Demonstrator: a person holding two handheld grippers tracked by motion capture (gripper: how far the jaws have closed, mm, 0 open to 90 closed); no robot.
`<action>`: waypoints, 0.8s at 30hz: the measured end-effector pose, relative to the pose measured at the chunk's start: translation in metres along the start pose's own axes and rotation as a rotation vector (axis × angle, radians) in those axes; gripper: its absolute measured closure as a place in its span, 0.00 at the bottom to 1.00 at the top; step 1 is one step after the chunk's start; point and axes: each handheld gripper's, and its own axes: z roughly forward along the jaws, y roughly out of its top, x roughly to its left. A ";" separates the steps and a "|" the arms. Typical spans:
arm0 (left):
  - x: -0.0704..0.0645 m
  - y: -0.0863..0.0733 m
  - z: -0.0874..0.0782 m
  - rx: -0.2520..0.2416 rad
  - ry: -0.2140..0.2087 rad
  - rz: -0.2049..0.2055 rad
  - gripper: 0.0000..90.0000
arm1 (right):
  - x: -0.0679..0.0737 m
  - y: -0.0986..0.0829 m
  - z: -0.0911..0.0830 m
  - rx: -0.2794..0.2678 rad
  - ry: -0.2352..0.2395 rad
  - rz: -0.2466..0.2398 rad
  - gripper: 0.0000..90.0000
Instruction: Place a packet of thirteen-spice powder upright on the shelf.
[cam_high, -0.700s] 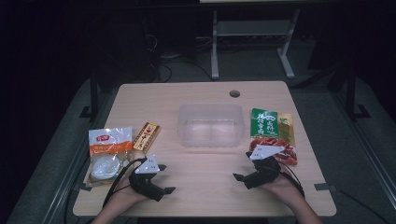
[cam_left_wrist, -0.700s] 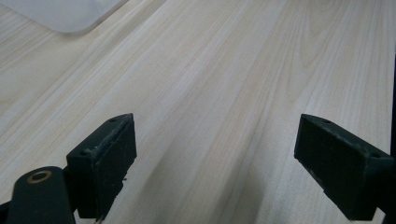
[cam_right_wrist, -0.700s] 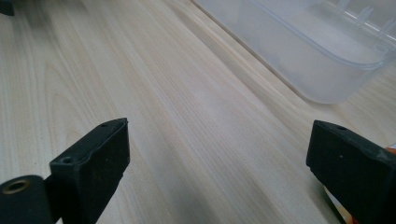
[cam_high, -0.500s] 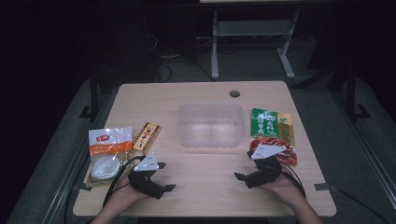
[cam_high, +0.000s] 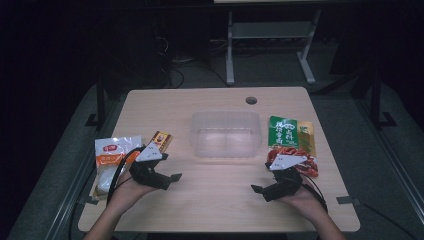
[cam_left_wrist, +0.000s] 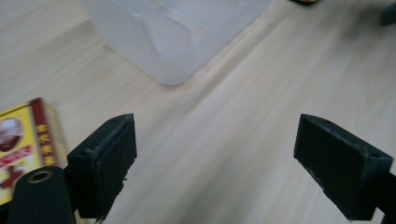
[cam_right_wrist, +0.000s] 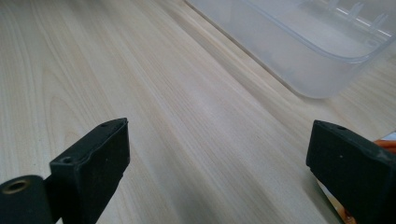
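Altogether two open grippers, left gripper (cam_high: 167, 181), right gripper (cam_high: 262, 190), one clear tub (cam_high: 226, 134), four snack packets (cam_high: 283, 131)

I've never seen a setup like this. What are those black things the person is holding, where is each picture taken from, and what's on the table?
No robot here: a person holds a hand tool in each hand, each ending in a two-jawed claw. The high view looks down on the table: the left claw and the right claw both rest low over the wood, jaws wide apart, holding nothing. The other two pictures come from small cameras riding on each claw, looking out between its black jaws. In the middle stands a clear plastic tub, apparently empty. Left of it lie a white packet and a yellow packet; right of it, a green packet and a red packet. These look like snack packets.
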 end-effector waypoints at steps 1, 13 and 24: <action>0.000 0.000 0.000 0.000 0.000 0.000 0.14 | 0.000 0.000 0.000 0.000 0.000 0.000 0.07; 0.040 0.004 -0.001 0.038 0.117 -0.062 0.14 | -0.001 0.000 0.001 0.009 0.007 0.011 0.07; 0.076 0.011 -0.006 0.070 0.185 -0.152 0.67 | -0.001 -0.001 0.002 0.015 0.008 0.016 0.07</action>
